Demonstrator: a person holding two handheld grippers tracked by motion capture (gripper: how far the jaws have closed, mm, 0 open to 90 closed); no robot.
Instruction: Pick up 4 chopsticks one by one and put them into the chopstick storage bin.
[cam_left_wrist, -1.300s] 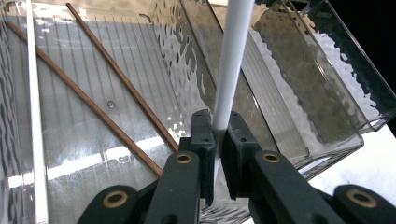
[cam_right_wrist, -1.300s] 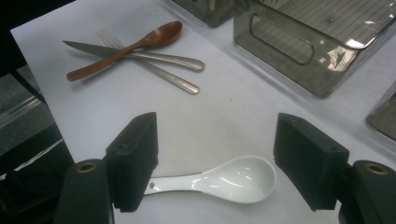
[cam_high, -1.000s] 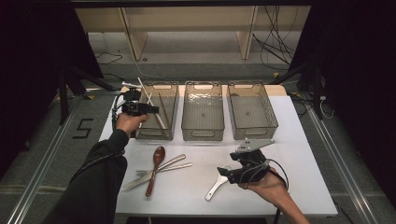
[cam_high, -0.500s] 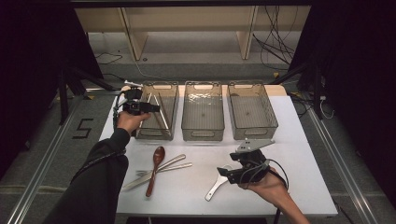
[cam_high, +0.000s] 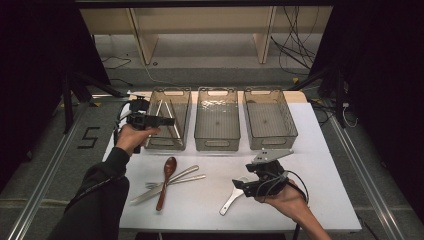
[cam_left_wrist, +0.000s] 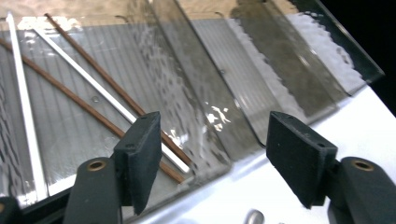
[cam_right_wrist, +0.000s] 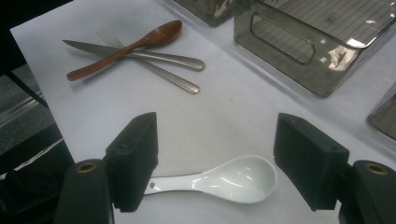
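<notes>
Glossy white spoon (cam_right_wrist: 224, 179), seemingly ceramic; wooden spoon (cam_right_wrist: 122, 49); shiny metal knife (cam_right_wrist: 140, 55); clear plastic bins (cam_high: 217, 120).

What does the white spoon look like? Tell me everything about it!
The white spoon is glossy, like ceramic or plastic, with a deep rounded bowl and a short flat handle that has a small hole near its end. It lies flat on the white table, bowl facing up, empty. It sits between the open jaws of the right gripper; whether either jaw touches it is unclear. It lies apart from the other cutlery and the bins.
</notes>
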